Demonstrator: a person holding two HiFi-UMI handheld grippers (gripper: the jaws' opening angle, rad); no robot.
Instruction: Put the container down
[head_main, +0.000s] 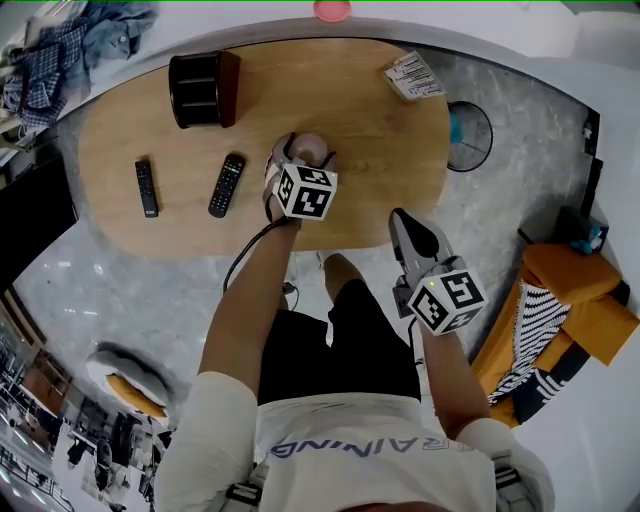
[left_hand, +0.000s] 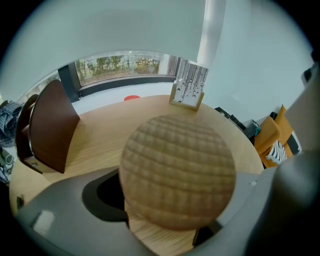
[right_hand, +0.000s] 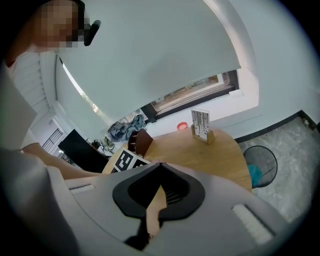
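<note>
Oval pale-wood table (head_main: 380, 120) on a grey marbled floor; we stand at its near edge. On it, far left, is a dark brown open-fronted box (head_main: 203, 88). Nearer are a slim black remote control (head_main: 146, 187) and, to its right, a broader black remote control (head_main: 227, 185). A small printed card stand (head_main: 413, 75) is far right.

Step in hand, by our judgement: setting the round tan woven container (left_hand: 179, 170) on the table. It sits over the middle of the table toward the near edge, well apart from the box and right of both remotes.

Method note: we should keep the container level and bring it straight down until the base rests flat on bare wood. Only then should we part the jaws, and draw back along their line so no pad drags the woven side.

Fingers: the left gripper (head_main: 300, 160) has its jaws spread wide, one on each side of the container, which fills the gap; we read this as a grip. Possibly the base already touches the wood, but the contact line is hidden.

The right gripper (right_hand: 156, 200) has its jaws together with nothing between them. It hangs off the table's near right edge.
</note>
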